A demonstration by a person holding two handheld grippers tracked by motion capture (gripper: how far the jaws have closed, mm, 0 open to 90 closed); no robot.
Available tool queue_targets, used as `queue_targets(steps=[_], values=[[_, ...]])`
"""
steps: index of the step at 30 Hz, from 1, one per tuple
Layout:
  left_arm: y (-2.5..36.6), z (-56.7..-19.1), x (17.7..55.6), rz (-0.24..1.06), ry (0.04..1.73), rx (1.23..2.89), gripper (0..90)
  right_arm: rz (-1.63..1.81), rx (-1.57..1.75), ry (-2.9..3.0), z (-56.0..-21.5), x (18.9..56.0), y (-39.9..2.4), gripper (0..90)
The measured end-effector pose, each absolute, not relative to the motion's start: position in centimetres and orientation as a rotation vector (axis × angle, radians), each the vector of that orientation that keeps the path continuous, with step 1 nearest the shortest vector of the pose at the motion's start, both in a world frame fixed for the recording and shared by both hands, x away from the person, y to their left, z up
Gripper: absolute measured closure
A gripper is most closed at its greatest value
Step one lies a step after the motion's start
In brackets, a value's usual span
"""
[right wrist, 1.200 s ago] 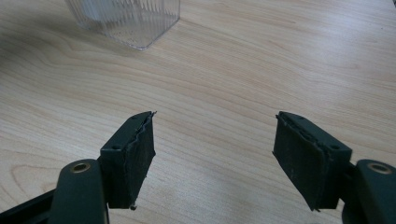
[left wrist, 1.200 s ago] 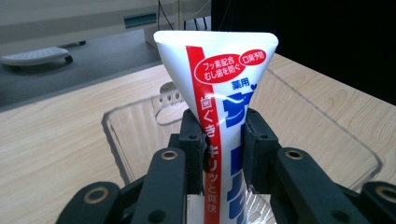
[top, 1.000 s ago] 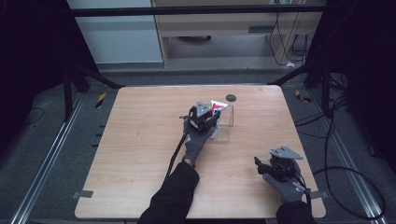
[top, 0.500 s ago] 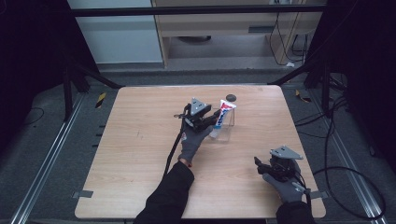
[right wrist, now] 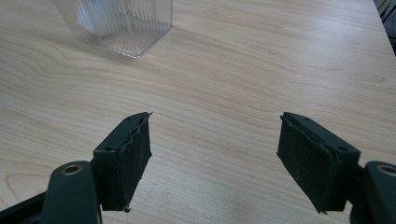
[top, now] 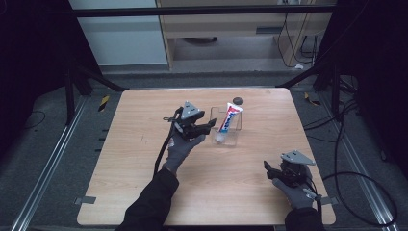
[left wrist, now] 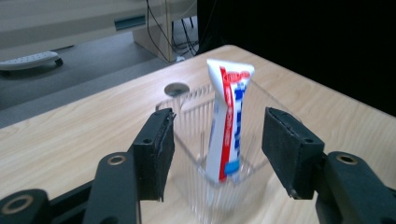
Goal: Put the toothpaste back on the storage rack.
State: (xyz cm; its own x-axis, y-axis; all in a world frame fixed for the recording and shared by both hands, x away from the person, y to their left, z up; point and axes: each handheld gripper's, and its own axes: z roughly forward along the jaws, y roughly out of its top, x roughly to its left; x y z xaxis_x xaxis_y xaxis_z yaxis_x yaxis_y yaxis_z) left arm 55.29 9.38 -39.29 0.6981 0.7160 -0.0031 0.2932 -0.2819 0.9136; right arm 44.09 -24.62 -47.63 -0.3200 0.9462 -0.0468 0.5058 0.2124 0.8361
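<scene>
Pale woodgrain table (top: 144, 192), ribbed clear cup (top: 226, 137), toothpaste tube (top: 229, 117)

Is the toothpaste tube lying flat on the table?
No, the toothpaste tube stands upright inside the clear ribbed cup, crimped end up.

The toothpaste tube (top: 228, 117), gripped a second ago by the left claw (top: 210, 126), has been released and now stands upright in the clear cup (top: 226, 137). The left claw has been drawn back and raised, clear of the cup; its jaws have just been opening, with nothing pressed between them. The right claw (top: 267, 169) jaws have also been opening, over bare bench (top: 120, 159).
</scene>
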Motion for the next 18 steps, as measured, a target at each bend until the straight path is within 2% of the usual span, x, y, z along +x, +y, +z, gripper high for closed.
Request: queue_targets(steps=[7,18], values=[[12.2,-40.3,53.1,0.537,0.788,1.945,41.5,0.996,1.364,1.893,-47.5,43.9,-25.3,24.2],[19.7,-43.3,48.6,0.563,0.909,1.935,39.8,0.989,1.412,1.870,-47.9,43.7,-26.2,21.4]])
